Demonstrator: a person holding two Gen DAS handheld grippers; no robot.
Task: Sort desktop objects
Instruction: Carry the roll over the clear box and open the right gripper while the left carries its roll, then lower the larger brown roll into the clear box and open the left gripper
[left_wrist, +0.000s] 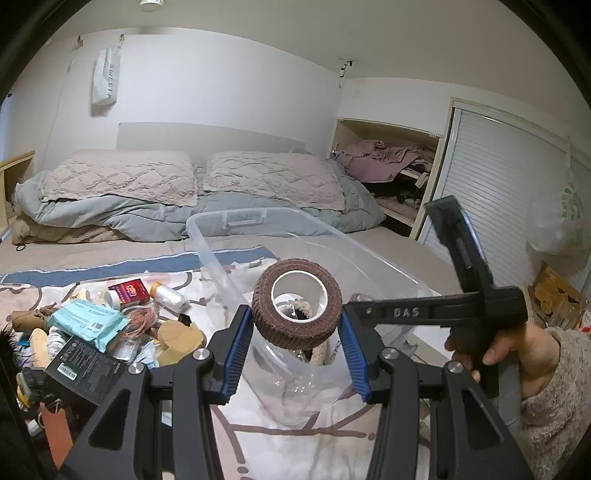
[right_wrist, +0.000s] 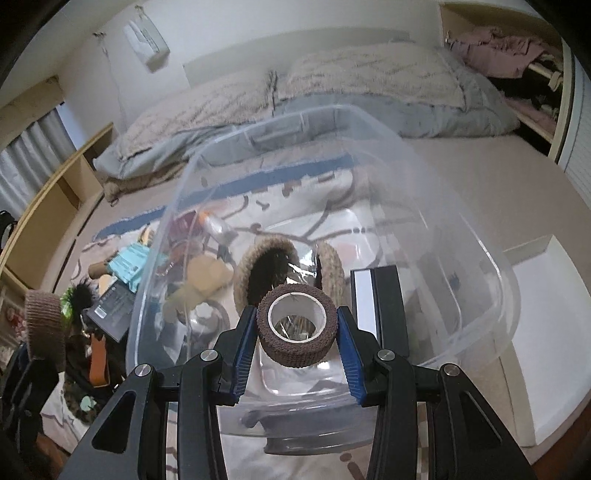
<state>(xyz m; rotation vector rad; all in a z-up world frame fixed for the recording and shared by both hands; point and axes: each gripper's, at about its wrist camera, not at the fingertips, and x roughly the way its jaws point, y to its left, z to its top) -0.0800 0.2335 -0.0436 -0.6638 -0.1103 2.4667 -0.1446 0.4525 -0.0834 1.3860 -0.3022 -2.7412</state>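
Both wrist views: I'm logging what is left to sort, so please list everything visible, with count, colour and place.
tape roll: two, brown, one in each claw
bin: one, clear, on the bed ahead of both claws
baskets: two, woven tan, inside the bin
flat box: one, black and white, inside the bin
wipes pack: one, teal, in the pile left of the bin
red box: one, in that pile
black box: one, front of the pile
pillows: two, beige, at the bed's head
left claw: shut on a roll
right claw: shut on a roll
hand: one, holding the right claw's handle
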